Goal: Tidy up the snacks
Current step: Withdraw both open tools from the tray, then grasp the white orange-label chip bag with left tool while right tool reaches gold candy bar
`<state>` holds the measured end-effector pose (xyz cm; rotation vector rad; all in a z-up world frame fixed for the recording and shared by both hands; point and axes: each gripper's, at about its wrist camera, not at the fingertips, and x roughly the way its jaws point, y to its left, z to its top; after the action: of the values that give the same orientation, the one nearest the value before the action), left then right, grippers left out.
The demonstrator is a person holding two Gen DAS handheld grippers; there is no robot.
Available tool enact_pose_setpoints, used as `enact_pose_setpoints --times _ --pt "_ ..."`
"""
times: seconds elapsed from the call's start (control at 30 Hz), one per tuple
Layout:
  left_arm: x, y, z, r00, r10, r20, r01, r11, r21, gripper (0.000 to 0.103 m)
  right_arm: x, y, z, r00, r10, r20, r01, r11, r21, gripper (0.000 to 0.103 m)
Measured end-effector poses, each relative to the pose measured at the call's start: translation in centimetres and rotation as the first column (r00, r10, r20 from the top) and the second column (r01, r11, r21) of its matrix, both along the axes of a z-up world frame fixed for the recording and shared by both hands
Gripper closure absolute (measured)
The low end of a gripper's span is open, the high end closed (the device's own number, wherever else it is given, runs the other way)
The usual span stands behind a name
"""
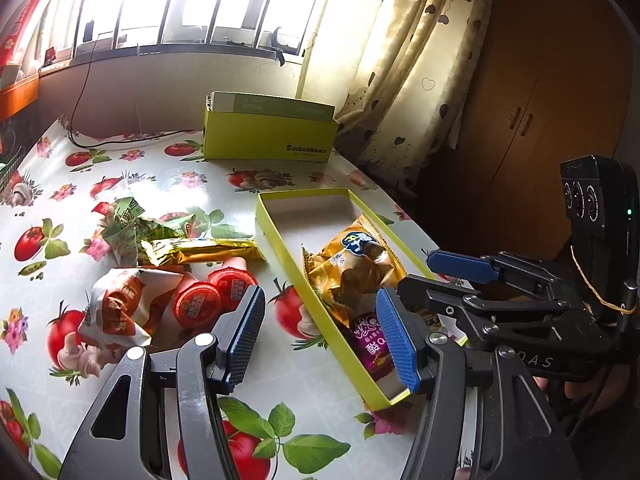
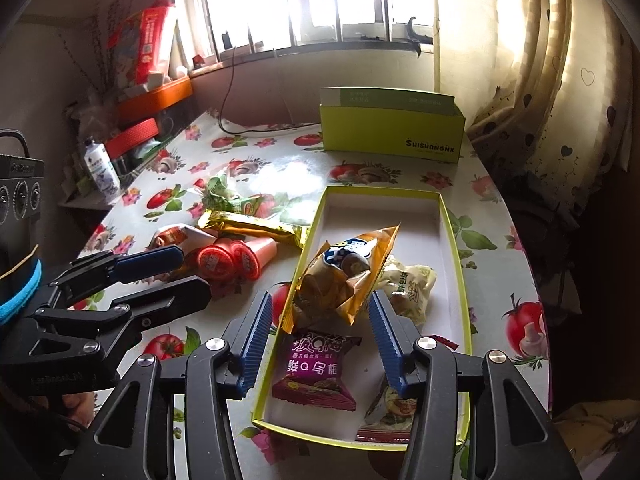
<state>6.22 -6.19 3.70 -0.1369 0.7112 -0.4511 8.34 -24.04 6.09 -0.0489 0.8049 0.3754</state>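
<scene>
A yellow-green tray (image 2: 380, 189) (image 1: 304, 193) lies on the tomato-print table. It holds an orange-gold packet (image 2: 344, 276) (image 1: 356, 264), a purple packet (image 2: 316, 368) (image 1: 372, 344), a pale yellow packet (image 2: 408, 284) and one more packet (image 2: 388, 416). My right gripper (image 2: 320, 340) (image 1: 436, 280) hovers open over the tray's near end, its pads clear of the orange-gold packet just ahead. Left of the tray lie two red cups (image 1: 212, 292) (image 2: 228, 260), a gold bar (image 1: 200, 250), a green packet (image 1: 132, 224) and a white-orange packet (image 1: 120, 304). My left gripper (image 1: 322, 336) (image 2: 180, 276) is open and empty between cups and tray.
An upright yellow-green box (image 1: 268, 132) (image 2: 392, 128) stands at the table's back under the window. A black cable (image 1: 80, 120) trails across the back left. A shelf with a bottle (image 2: 100, 168) borders the left side. A curtain (image 2: 560, 80) hangs past the right edge.
</scene>
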Motion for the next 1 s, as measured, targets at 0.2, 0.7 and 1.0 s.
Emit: enact_pose_setpoints --times 0.2,0.7,1.0 --pt "-0.7 1.0 -0.3 1.0 0.026 0.005 -0.026 1.0 0.009 0.044 -0.1 1.0 -0.3 1.0 0.025 -0.013 -0.025 1.0 0.002 0.054" --pt "-1.4 6.5 -0.8 0.988 0.153 -0.006 -0.153 0.988 0.017 0.044 0.1 3.1 -0.9 0.996 0.081 -0.038 -0.081 0.997 0.006 0.054" --pt "-0.4 9.2 -1.0 0.975 0.223 -0.012 -0.223 0.975 0.02 0.044 0.4 3.7 -1.0 0.995 0.092 -0.047 -0.092 0.996 0.009 0.054"
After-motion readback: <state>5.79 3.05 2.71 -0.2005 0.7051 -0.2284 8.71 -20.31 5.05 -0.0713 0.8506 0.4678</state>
